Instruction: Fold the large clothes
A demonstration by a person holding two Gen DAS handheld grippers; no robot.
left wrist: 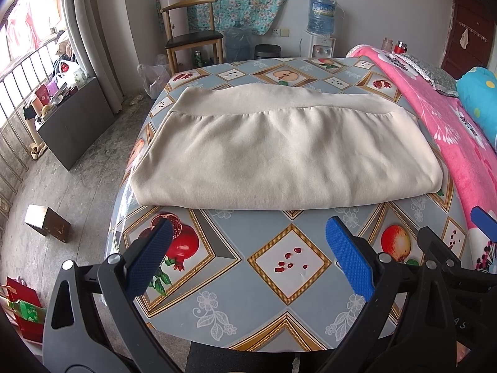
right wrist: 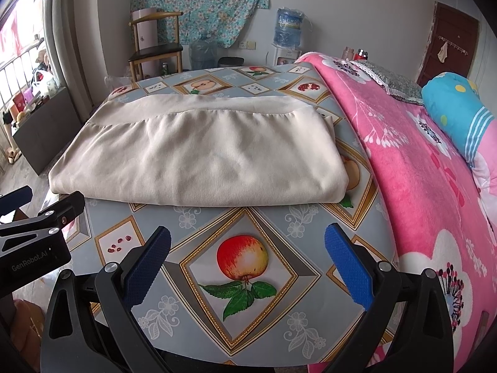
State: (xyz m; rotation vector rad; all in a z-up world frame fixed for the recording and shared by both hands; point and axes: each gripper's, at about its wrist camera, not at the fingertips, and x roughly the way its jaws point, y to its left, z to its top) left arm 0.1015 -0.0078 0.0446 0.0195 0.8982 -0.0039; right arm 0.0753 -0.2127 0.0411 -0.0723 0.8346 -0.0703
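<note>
A beige garment (left wrist: pixel 279 152) (right wrist: pixel 198 155) lies folded into a flat rectangle on the fruit-patterned tablecloth (left wrist: pixel 289 261) (right wrist: pixel 198 233), its ribbed hem band along the far side. My left gripper (left wrist: pixel 248 233) hovers open above the cloth, a short way in front of the garment's near fold, nothing between its blue pads. My right gripper (right wrist: pixel 247 239) is also open and empty, just in front of the garment's near edge. The right gripper's finger shows at the right edge of the left wrist view, and the left gripper's body at the left edge of the right wrist view.
A pink flowered blanket (right wrist: pixel 419 171) and a blue pillow (right wrist: pixel 456 108) lie right of the table. Beyond the table stand a wooden chair (left wrist: pixel 192 37), water bottles (left wrist: pixel 237 43) and a dispenser (left wrist: pixel 321 28). A dark cabinet (left wrist: pixel 71 124) and a brown box (left wrist: pixel 46 222) sit on the floor at left.
</note>
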